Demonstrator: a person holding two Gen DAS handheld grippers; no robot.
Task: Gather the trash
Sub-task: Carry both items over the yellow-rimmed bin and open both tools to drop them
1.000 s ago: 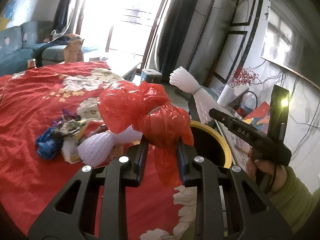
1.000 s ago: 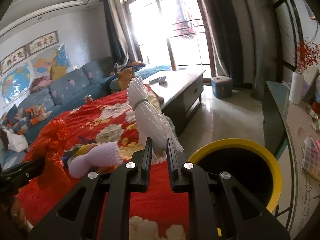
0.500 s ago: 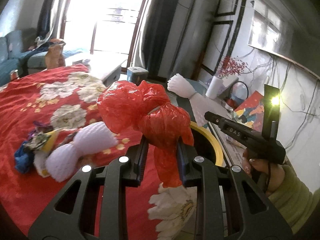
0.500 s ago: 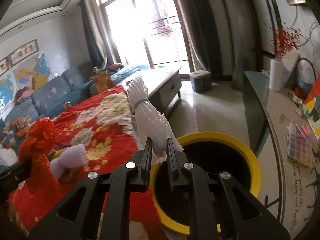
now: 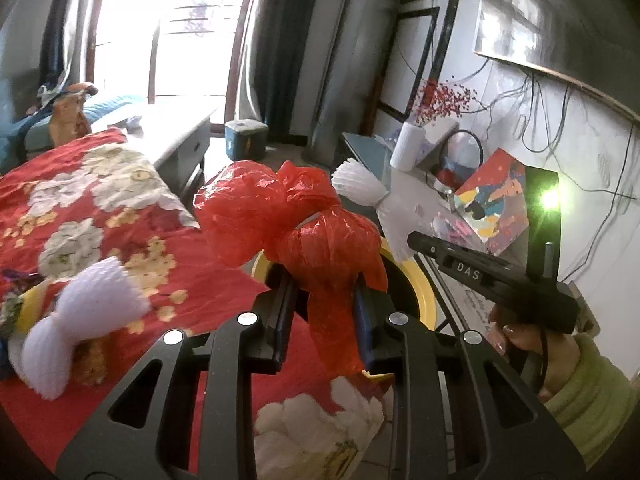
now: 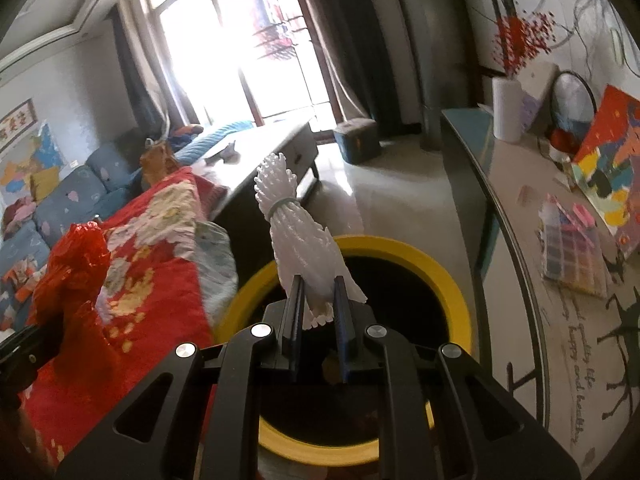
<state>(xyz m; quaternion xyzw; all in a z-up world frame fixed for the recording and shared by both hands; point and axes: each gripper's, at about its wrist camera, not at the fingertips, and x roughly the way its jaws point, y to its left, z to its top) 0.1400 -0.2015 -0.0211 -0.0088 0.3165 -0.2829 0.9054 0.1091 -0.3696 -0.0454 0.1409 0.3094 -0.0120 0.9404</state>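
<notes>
Right claw [image 6: 318,312]: we clamp the white foam net [image 6: 298,240] — long axis upright, above the yellow-rimmed bin [image 6: 440,276].
Left claw [image 5: 324,320]: we clamp the red bag [image 5: 296,224], centre frame.

Red floral bedspread [image 5: 120,248] with white foam net [image 5: 80,320] and wrappers [image 5: 16,304] on top

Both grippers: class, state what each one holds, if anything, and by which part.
The left gripper pinches the red plastic bag by its lower tail, below the knot. The right gripper clamps the white foam net at its bottom end.
</notes>
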